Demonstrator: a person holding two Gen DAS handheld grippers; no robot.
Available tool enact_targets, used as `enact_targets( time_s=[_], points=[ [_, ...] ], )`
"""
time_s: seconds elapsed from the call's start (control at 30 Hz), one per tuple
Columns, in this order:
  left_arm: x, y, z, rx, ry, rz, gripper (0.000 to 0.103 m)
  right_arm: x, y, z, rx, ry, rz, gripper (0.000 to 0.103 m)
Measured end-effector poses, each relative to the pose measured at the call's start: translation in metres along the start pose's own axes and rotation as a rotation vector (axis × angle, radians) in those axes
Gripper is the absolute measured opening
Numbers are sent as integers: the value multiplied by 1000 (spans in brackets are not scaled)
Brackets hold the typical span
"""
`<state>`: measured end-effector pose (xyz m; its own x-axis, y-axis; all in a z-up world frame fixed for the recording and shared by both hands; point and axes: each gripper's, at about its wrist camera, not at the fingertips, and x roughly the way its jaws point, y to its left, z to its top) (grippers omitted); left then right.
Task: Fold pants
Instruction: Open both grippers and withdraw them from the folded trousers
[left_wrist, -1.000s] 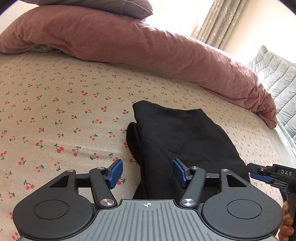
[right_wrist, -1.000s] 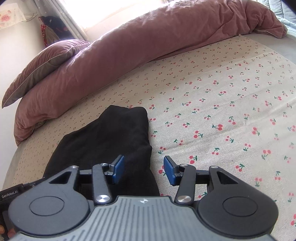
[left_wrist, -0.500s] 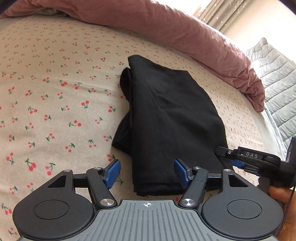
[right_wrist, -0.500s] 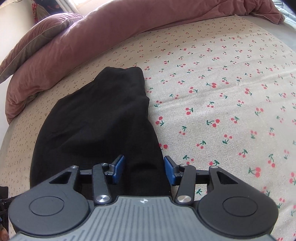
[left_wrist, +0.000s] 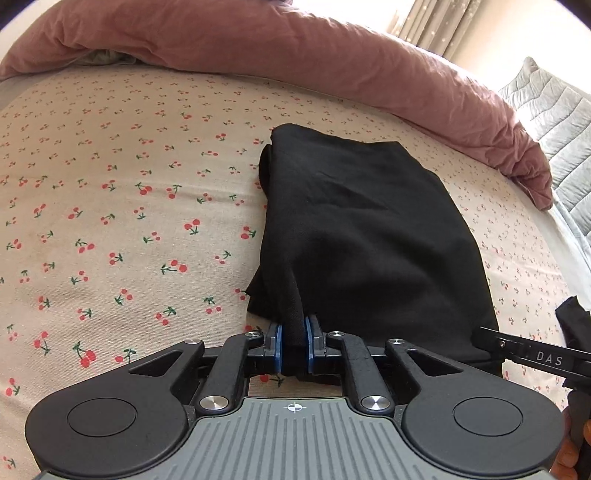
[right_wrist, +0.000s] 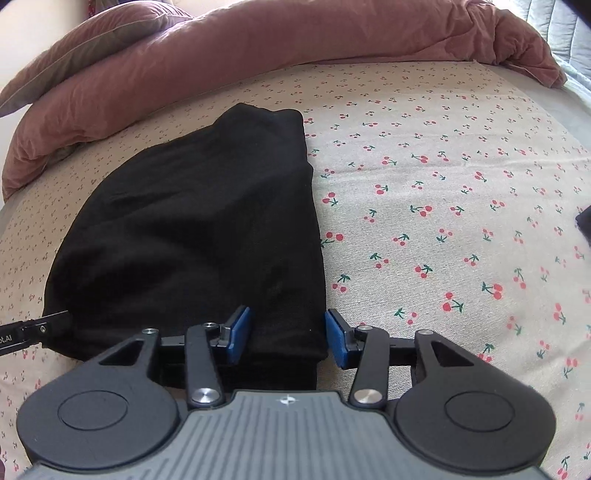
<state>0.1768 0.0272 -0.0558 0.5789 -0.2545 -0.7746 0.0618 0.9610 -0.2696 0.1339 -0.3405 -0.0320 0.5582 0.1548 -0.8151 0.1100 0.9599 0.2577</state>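
Pants (left_wrist: 369, 236), black and already folded into a long slab, lie on the cherry-print bed sheet (left_wrist: 110, 206), their far end reaching toward the heaped pink duvet (left_wrist: 295, 55). And the left tool (left_wrist: 294, 347) is biting down now, its blue pads closing on a pinch of dark cloth at the near left corner, with fabric bunched up between them. That corner looks secured.

Over on the other side, the right tool (right_wrist: 288, 338) sits at the near right corner with its jaws parted roughly halfway. The hem lies between the pads (right_wrist: 238, 334), but they stand clear of it on both sides, so nothing is gripped there yet. In the left view its arm pokes in at the right edge, with a bit of the person's hand (left_wrist: 569, 452) below it.

So this reads as the grasp stage of another fold: both near corners get taken before the near end travels anywhere. What comes next, by my reckoning, is the right tool squeezing onto its corner. Then both should lift together and carry the near edge over toward the far end, level with each other so the layers stay square. The stack is thick on the left side, where the folded edges show, and a shallow pinch there could catch only the upper layers.
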Motion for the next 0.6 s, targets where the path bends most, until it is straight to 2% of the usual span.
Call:
enact_targets(
  time_s=[0.1, 0.17, 0.27, 0.4, 0.43, 0.5, 0.53, 0.6],
  points=[
    [-8, 3, 2, -26, -1, -11, 16, -9, -2, -5, 18, -3, 15, 42],
    [-15, 6, 3, -46, -4, -19, 21, -19, 6, -11, -14, -19, 8, 44],
    [-29, 5, 1, -74, -21, -12, 21, -37, 18, -23, -74, -46, 24, 49],
    [-59, -12, -6, -45, -91, -16, 25, -69, 23, -36, -100, -111, 82, 52],
    [-67, -17, -9, -35, -111, -22, 32, -77, 23, -39, -99, -131, 92, 54],
    [-80, -26, -17, -5, -146, -21, 50, -92, 21, -46, -91, -175, 119, 63],
    [-87, -31, -23, 15, -176, -11, 60, -98, 19, -49, -86, -190, 128, 64],
    [-96, -37, -35, 56, -218, 12, 64, -108, 15, -58, -75, -207, 142, 64]
  ],
)
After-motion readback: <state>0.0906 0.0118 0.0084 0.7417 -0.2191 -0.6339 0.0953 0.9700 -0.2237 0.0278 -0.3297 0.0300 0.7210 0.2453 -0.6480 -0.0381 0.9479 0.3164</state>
